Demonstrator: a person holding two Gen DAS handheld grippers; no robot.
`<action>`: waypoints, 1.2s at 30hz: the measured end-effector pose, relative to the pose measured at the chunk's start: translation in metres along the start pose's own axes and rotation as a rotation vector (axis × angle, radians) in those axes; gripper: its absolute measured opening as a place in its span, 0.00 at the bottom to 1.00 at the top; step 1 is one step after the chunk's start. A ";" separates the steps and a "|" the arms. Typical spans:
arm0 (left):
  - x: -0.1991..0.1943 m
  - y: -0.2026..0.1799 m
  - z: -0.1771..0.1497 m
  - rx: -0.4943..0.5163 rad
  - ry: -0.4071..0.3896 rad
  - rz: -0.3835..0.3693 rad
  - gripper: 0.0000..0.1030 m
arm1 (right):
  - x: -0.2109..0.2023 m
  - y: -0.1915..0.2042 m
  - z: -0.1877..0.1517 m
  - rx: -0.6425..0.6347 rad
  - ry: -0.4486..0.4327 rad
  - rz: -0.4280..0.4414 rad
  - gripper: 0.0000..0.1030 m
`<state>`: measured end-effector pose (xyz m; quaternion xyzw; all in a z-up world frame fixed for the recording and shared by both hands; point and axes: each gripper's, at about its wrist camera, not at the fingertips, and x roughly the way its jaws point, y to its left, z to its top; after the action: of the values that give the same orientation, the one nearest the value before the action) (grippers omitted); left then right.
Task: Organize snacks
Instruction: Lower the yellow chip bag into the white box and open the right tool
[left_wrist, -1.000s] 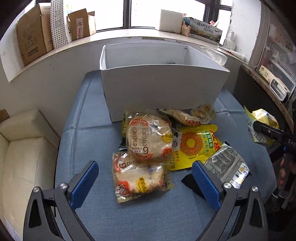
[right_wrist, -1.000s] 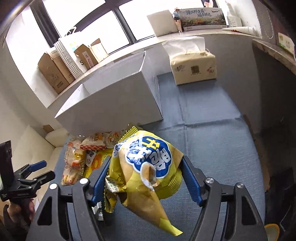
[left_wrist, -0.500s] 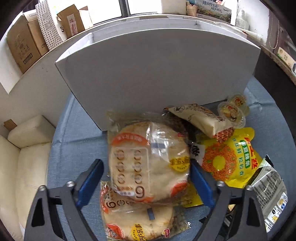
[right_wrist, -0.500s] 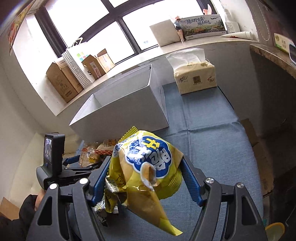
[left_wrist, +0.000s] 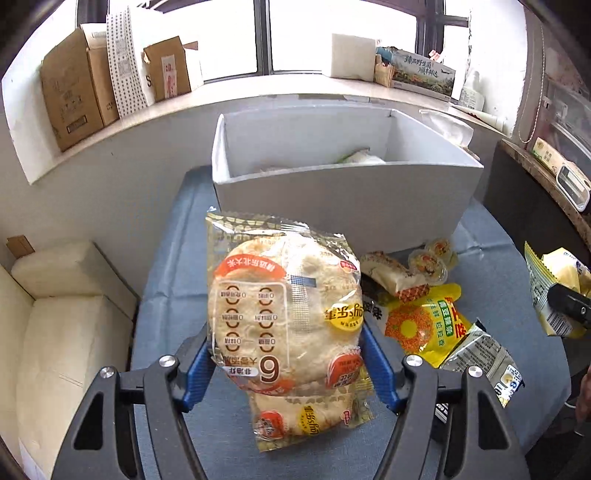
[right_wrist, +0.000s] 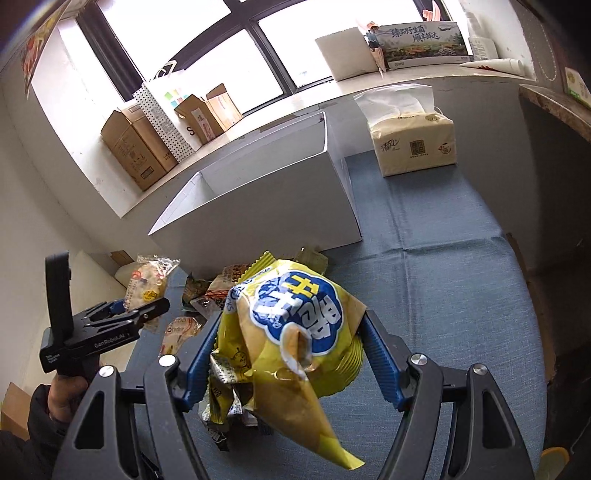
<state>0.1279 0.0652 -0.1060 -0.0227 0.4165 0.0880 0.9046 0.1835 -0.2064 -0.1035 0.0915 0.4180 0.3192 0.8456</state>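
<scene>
My left gripper (left_wrist: 286, 363) is shut on a clear packet of rice crackers (left_wrist: 284, 306) and holds it above the blue table, in front of the open white box (left_wrist: 347, 199). A second cracker packet (left_wrist: 310, 417) lies under it. My right gripper (right_wrist: 288, 363) is shut on a yellow chip bag (right_wrist: 295, 332), held above the table right of the snack pile. The left gripper (right_wrist: 122, 314) with its crackers (right_wrist: 147, 280) also shows in the right wrist view. Something pale lies inside the box (left_wrist: 358, 158).
Loose snacks lie in front of the box: a yellow packet (left_wrist: 421, 325), a silver packet (left_wrist: 484, 362), a small brown pack (left_wrist: 391, 277), jelly cups (left_wrist: 432, 258). A tissue pack (right_wrist: 413, 144) stands right of the box (right_wrist: 266, 195). Cardboard boxes (left_wrist: 74, 99) line the sill.
My left gripper moved in over the upper cracker packet, closed on it and lifted it off the pile. My right gripper kept holding the chip bag, shifting only slightly.
</scene>
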 end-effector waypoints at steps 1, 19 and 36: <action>-0.006 0.001 0.006 0.011 -0.022 0.004 0.73 | 0.002 0.003 0.003 -0.008 0.001 0.007 0.75; 0.007 0.012 0.179 -0.001 -0.129 -0.064 0.73 | 0.045 0.066 0.162 -0.148 -0.064 0.040 0.75; 0.070 0.023 0.171 -0.080 -0.037 -0.029 0.99 | 0.122 0.036 0.187 -0.135 0.038 -0.103 1.00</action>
<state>0.2964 0.1176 -0.0468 -0.0631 0.3956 0.0916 0.9116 0.3641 -0.0823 -0.0488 0.0065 0.4154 0.3047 0.8571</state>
